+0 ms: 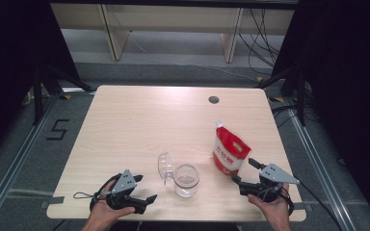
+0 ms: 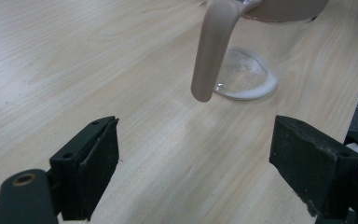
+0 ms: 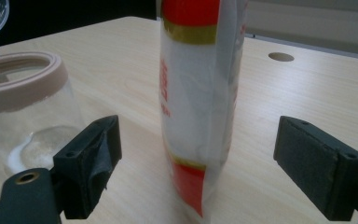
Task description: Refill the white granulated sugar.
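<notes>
Both grippers low over a pale wooden tabletop (image 1: pixel 139 125), each held in a hand at the near edge. Right gripper (image 1: pixel 250 173) spread wide and empty, jaws framing a red-and-white stand-up pouch (image 3: pixel 198 107) that stands upright just ahead, nearer the left jaw than the right, touching neither. Left gripper (image 1: pixel 147 188) likewise wide and empty, pointed toward a clear glass jar (image 1: pixel 186 180) just ahead and to its right, hinged lid (image 1: pixel 165 166) flipped open behind the rim. Thin layer of white grains visible in the jar's bottom (image 2: pixel 244 79); beige clasp arm (image 2: pixel 212 51) hanging down the side in the left gripper view.

Pouch likely soft and pliant, filled with loose white contents, prone to buckle or slump if pinched high at the thin top seal; probably moderately heavy, glossy film somewhat slippery. Best hold judged to be across the flat faces around mid-body, where the fill gives the jaws something firm to press on. Jar rigid, smooth and breakable, light while nearly empty, apt to slide on the wood if nudged; best steadied around the body below the beige collar (image 3: pixel 21 79).
</notes>
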